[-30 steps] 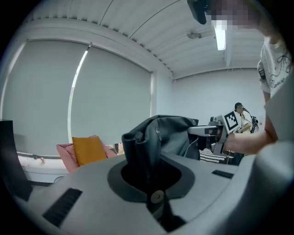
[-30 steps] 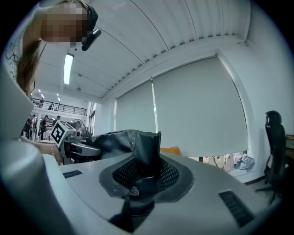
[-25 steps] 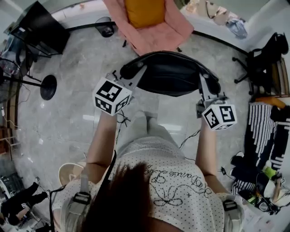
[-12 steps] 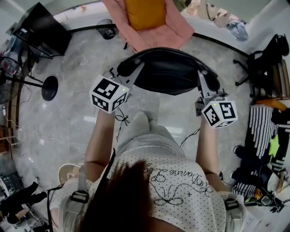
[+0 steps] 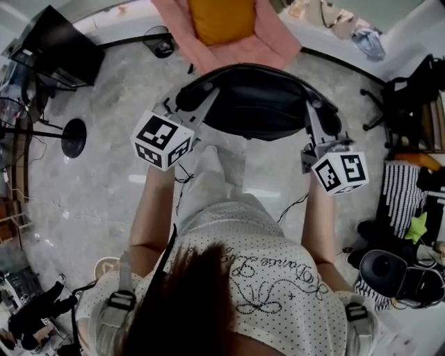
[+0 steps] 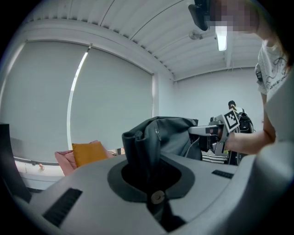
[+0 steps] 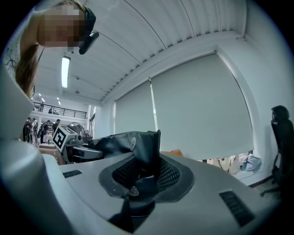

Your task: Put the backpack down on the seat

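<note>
A black backpack [image 5: 257, 104] hangs in the air in front of me, stretched between both grippers. My left gripper [image 5: 186, 106] is shut on its left edge; in the left gripper view a fold of the bag [image 6: 151, 137] is pinched between the jaws. The right gripper [image 5: 321, 119] is shut on the right edge, where dark fabric [image 7: 144, 144] stands up between its jaws. The seat is a pink armchair [image 5: 261, 49] with an orange cushion [image 5: 222, 17], just beyond the bag at the top of the head view.
A round-based black stand [image 5: 73, 135] and a dark cabinet [image 5: 59, 45] are at the left. A black office chair [image 5: 407, 90], striped fabric [image 5: 400, 198] and clutter fill the right. Cables [image 5: 184, 179] lie on the grey floor below the bag.
Both grippers have carried the backpack a little forward, closer to the pink armchair. The grip on each edge looks unchanged.
</note>
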### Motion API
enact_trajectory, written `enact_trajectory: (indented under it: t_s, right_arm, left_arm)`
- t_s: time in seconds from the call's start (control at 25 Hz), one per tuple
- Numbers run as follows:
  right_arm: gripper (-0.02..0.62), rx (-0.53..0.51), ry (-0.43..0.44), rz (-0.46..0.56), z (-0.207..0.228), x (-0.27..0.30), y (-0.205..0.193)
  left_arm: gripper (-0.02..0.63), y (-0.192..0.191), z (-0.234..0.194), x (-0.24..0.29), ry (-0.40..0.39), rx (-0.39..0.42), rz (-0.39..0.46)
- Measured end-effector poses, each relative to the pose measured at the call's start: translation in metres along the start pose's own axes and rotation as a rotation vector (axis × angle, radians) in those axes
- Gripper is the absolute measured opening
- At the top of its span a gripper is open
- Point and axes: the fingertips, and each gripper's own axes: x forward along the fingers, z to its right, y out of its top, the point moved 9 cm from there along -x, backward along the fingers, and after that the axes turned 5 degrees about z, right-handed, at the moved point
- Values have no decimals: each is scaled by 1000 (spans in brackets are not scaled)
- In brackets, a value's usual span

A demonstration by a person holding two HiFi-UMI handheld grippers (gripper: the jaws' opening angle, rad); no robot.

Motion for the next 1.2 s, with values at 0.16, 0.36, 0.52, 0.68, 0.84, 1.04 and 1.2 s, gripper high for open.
enact_trajectory:
  t_s: [0.16,0.36,0.52,0.68,0.84,1.04,1.2]
  right_arm:
    - [97,-2,-13,14,9,45,-2]
    - [95,-7,-63,36,21,108,-2]
    - [95,-5,-102,46,25,149,-3]
    - [95,-3,-133,51,26,180,-3]
    - [95,5,-140,35,35,203,-7]
    - [95,15,-131,14,52,227,-13]
    - [95,29,-102,-1,74,247,-19]
  left_arm:
    - [28,2,-49,23,-20,0,7]
    - [28,10,-116,56,-69,20,22]
    - [26,15,-162,77,-107,39,27]
    - [28,18,-197,91,-132,46,33]
    - [26,13,-219,106,-135,34,23]
    - [26,5,-236,123,-121,7,9]
    - [26,1,-246,141,-88,-6,-3]
